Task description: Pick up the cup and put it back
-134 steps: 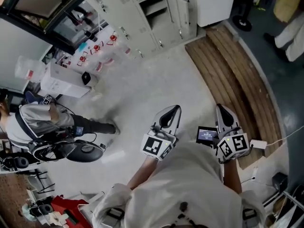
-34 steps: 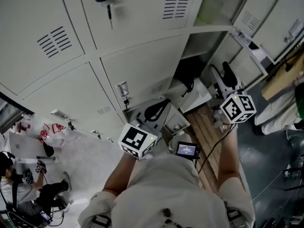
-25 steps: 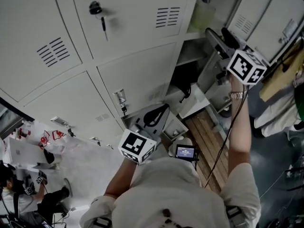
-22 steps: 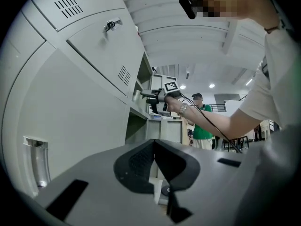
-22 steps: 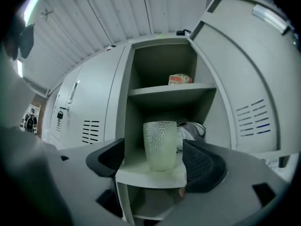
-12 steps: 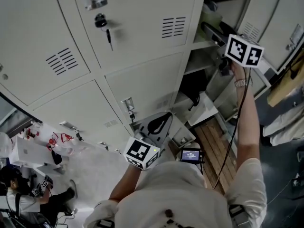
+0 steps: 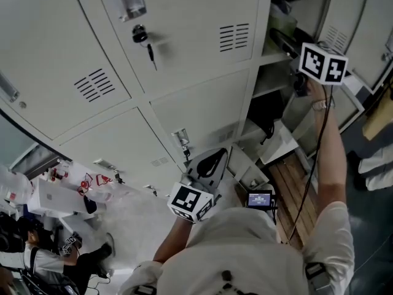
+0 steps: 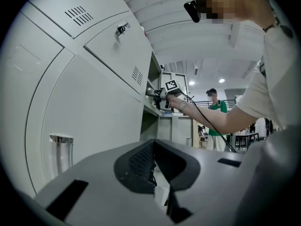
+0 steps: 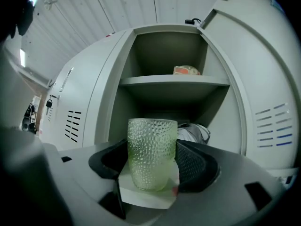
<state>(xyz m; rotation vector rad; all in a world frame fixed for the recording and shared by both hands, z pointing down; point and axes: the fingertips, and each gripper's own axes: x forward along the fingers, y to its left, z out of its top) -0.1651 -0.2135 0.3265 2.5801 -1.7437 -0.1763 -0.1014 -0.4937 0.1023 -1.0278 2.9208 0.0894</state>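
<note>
Pale grey sheet-metal lockers with vent slots [image 7: 184, 54] stand on a speckled grey floor [image 7: 144, 204] beside a brown wooden plank strip [image 7: 301, 192].

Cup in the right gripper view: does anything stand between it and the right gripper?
Nothing visible does. The cup stands between the jaws of the right gripper, which have just been closing; whether the pads press it I cannot tell.

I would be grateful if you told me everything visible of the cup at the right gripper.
The cup is a pale green tumbler of see-through glass, dimpled all over, without a handle. It stands upright and looks empty, on a white surface before the open locker. It sits between the jaws of the right gripper, which have just been closing; both pads appear to touch its sides.
</note>
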